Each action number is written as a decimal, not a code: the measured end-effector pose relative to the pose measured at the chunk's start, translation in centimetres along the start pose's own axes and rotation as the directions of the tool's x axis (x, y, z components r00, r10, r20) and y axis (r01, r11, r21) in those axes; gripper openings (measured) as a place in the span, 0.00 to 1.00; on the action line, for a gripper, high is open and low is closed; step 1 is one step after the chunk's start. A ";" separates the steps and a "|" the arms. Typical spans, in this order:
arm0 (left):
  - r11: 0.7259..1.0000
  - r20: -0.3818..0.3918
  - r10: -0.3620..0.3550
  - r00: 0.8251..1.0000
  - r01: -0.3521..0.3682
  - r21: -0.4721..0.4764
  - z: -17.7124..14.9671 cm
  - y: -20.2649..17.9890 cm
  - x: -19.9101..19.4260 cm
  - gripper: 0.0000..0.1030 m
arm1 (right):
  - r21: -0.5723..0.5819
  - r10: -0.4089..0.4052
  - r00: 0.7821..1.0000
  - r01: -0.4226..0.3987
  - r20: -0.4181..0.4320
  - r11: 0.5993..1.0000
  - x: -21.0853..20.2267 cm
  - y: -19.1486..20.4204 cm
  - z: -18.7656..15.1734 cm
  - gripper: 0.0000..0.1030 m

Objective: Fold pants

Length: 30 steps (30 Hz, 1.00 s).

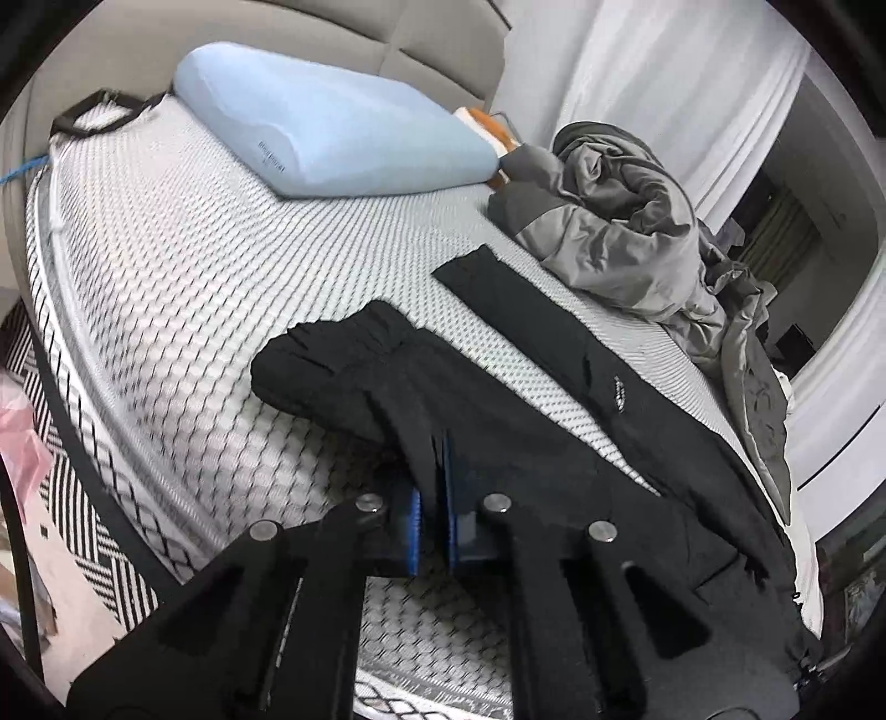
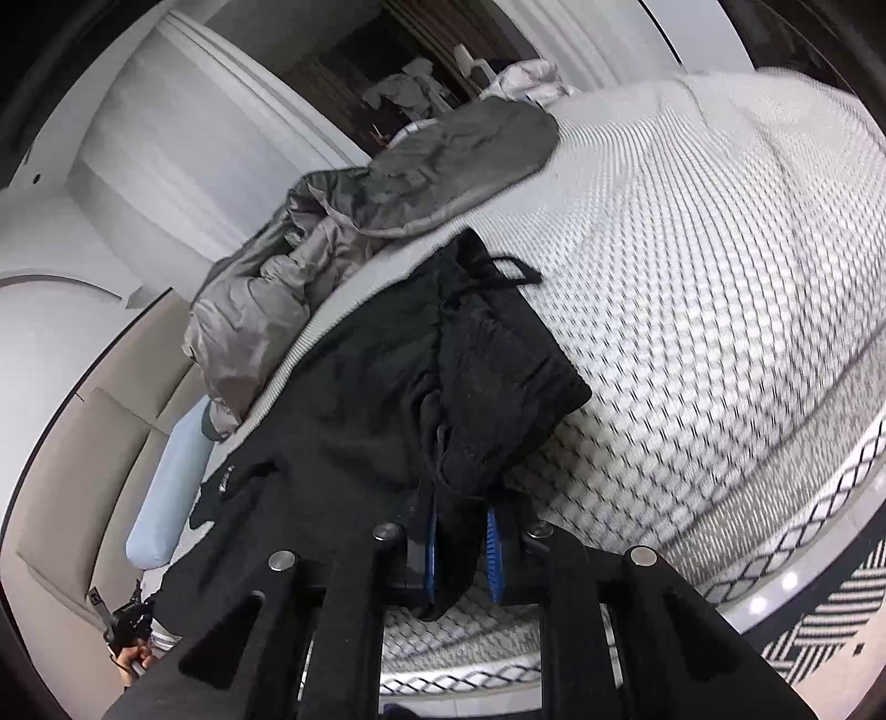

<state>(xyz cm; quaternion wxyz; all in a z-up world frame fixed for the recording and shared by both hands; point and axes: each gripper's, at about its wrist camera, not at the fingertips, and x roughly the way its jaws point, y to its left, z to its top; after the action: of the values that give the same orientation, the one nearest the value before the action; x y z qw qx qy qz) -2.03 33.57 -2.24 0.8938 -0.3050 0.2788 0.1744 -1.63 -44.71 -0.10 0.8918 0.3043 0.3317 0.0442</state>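
Note:
Black pants lie spread across a white quilted mattress. My left gripper is shut on a fold of the black fabric, lifting a bunched leg end above the mattress. In the right wrist view, my right gripper is shut on the waistband end of the pants, whose drawstring trails onto the mattress. The rest of the pants stretches away to the left. The left gripper shows small at the lower left.
A light blue pillow lies at the head of the bed by the beige headboard. A crumpled grey duvet is heaped along the far side, also in the right wrist view. A black-and-white rug covers the floor.

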 end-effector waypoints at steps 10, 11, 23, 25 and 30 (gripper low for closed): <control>0.995 0.069 -0.035 0.997 0.029 0.093 6.5 -5.5 0.6 0.04 | -0.089 -0.002 0.985 0.018 0.172 0.996 -0.3 4.7 4.7 0.12; 0.995 0.070 -0.038 0.997 0.031 0.093 7.4 -6.1 1.0 0.04 | -0.088 -0.005 0.983 0.022 0.185 0.996 0.2 5.3 5.8 0.12; 0.994 -0.040 0.000 0.999 0.004 0.110 18.1 -12.6 15.3 0.04 | -0.138 -0.094 0.975 0.123 0.199 0.983 12.3 11.9 18.4 0.12; 0.995 -0.084 0.016 0.996 -0.008 0.097 19.5 -13.4 19.0 0.10 | -0.128 -0.109 0.977 0.133 0.182 0.983 15.3 12.2 20.1 0.12; 0.997 -0.117 0.038 0.992 -0.030 0.073 20.8 -14.5 25.7 0.68 | -0.119 -0.236 0.963 0.252 0.132 0.960 22.7 11.9 23.3 0.27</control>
<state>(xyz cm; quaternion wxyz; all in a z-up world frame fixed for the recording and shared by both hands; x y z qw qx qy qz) 33.23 39.70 2.40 0.8829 -0.2780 0.3425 0.1612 31.83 -40.66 7.78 0.9269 0.2020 0.3102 -0.0617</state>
